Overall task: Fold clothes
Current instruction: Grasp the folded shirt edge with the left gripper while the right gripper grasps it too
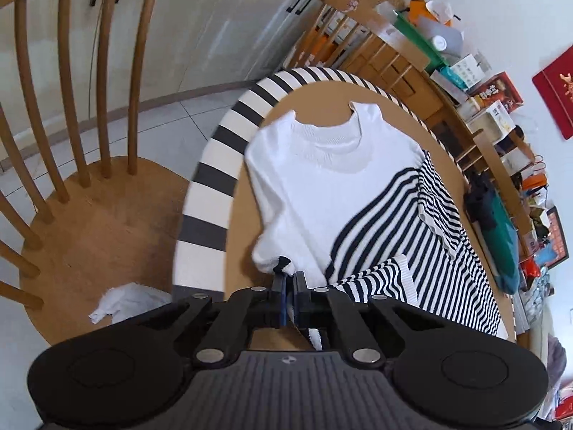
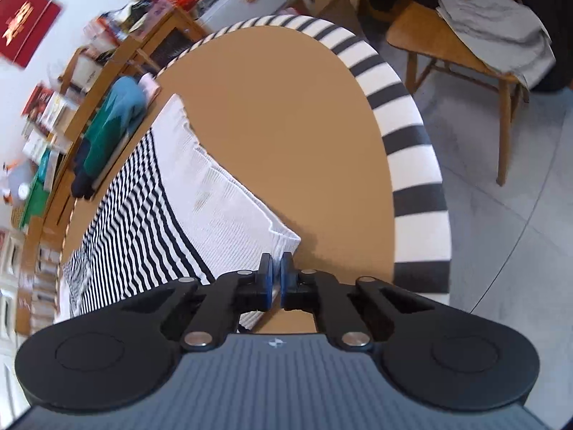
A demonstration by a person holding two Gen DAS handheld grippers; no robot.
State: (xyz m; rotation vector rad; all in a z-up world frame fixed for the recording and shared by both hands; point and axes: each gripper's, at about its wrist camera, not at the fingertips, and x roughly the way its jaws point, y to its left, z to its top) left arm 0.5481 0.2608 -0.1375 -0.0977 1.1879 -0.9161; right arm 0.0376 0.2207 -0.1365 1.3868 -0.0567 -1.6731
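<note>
A white knit sweater (image 1: 315, 179) with navy stripes lies on the brown table (image 1: 322, 96), collar at the far end. My left gripper (image 1: 289, 281) is shut on the sweater's white sleeve cuff with its navy trim (image 1: 283, 263), near the table's left edge. The right wrist view shows the same sweater (image 2: 200, 197), its white ribbed hem toward the table's middle. My right gripper (image 2: 275, 268) is shut on the hem corner (image 2: 284, 242), lifted slightly off the brown table (image 2: 286, 107).
The table has a black-and-white striped rim (image 1: 215, 165). A wooden chair (image 1: 89, 208) with a white cloth (image 1: 125, 304) stands to the left. A cluttered wooden shelf (image 1: 465, 82) runs along the far side. A stool (image 2: 462, 53) holds a grey folded garment (image 2: 497, 32).
</note>
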